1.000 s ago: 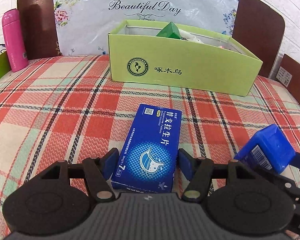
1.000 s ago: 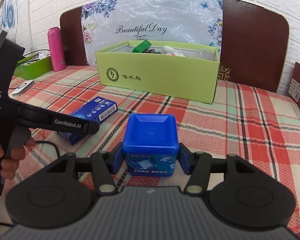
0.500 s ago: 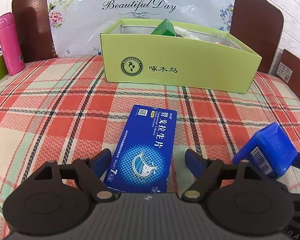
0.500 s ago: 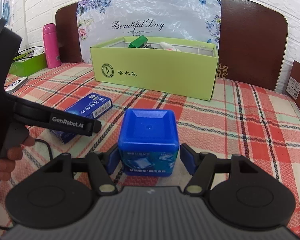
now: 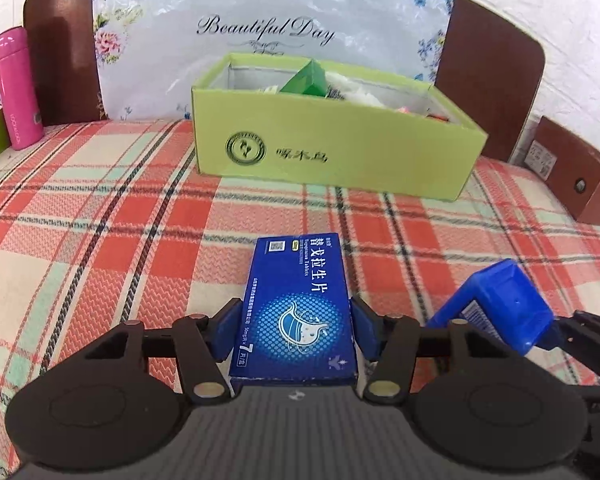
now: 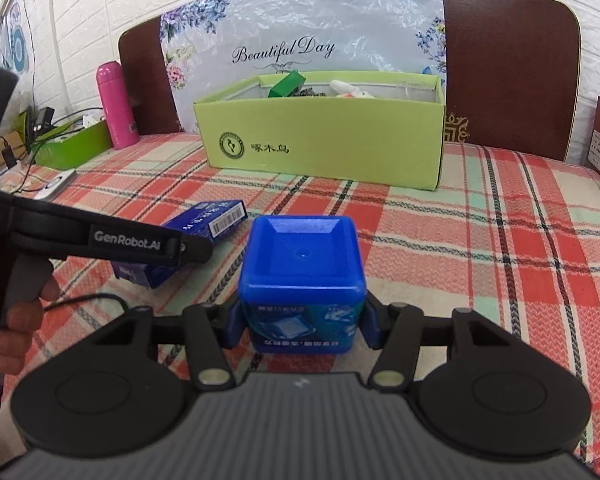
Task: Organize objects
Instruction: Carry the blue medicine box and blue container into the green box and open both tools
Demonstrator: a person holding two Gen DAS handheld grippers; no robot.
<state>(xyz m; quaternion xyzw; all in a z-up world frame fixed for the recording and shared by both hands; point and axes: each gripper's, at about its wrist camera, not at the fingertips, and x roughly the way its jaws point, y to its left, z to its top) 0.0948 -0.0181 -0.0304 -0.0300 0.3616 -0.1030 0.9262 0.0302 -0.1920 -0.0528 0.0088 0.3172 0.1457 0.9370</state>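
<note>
A flat blue medicine box (image 5: 296, 272) lies lengthwise on the plaid cloth between the fingers of my left gripper (image 5: 296, 328). Its jaws are closing, and both blue pads press on the box's long sides. To the right, a blue square jar (image 5: 496, 308) is tilted in the other gripper. In the right wrist view my right gripper (image 6: 303, 324) is closing too, with its pads against the sides of the blue jar (image 6: 302, 260). The medicine box (image 6: 216, 220) shows to the left, partly behind the left gripper's black arm.
A lime-green cardboard box (image 5: 340, 152) with several items inside stands at the back of the bed, before a wooden headboard (image 6: 508, 80). A pink bottle (image 6: 116, 104) and a green tray (image 6: 72, 148) with cables sit far left. A person's hand (image 6: 12, 320) holds the left handle.
The left jaws spread wide around the medicine box, then closed onto its sides. The right jaws eased slightly off the blue jar and closed on it again. Both hands barely moved.
</note>
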